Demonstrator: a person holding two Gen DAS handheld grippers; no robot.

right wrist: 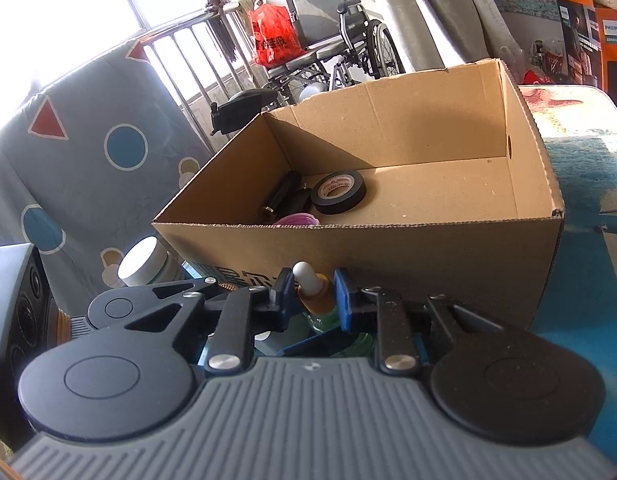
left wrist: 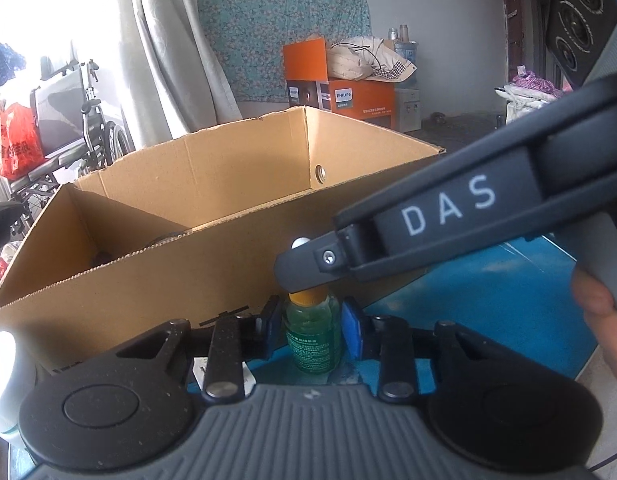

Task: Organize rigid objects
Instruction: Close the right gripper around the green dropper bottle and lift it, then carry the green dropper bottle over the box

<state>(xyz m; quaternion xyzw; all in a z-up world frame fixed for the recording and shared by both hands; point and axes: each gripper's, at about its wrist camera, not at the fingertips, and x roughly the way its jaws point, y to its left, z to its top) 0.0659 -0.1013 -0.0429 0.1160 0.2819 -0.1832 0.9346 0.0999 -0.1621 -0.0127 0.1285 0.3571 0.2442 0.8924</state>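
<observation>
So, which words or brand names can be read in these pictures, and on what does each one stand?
"DAS": on the right gripper, on its side.
"PHILIPS": on the orange box at the back.
Red bag: white characters, too blurred to read.
Bottle label: too small to read.
Cardboard box print: hidden behind the fingers.
Tape roll label: too small.

A: What can you read here?

B: "DAS" in pale letters on the right gripper (left wrist: 304, 276), on its dark finger arm. "PHILIPS" on the orange carton (left wrist: 350, 98) in the background, also seen from the right wrist.

A: And the bottle (left wrist: 313, 336)?

B: Its green label carries small print, too blurred to read. The red bag (right wrist: 273, 36) shows white characters, possibly Chinese.
</observation>
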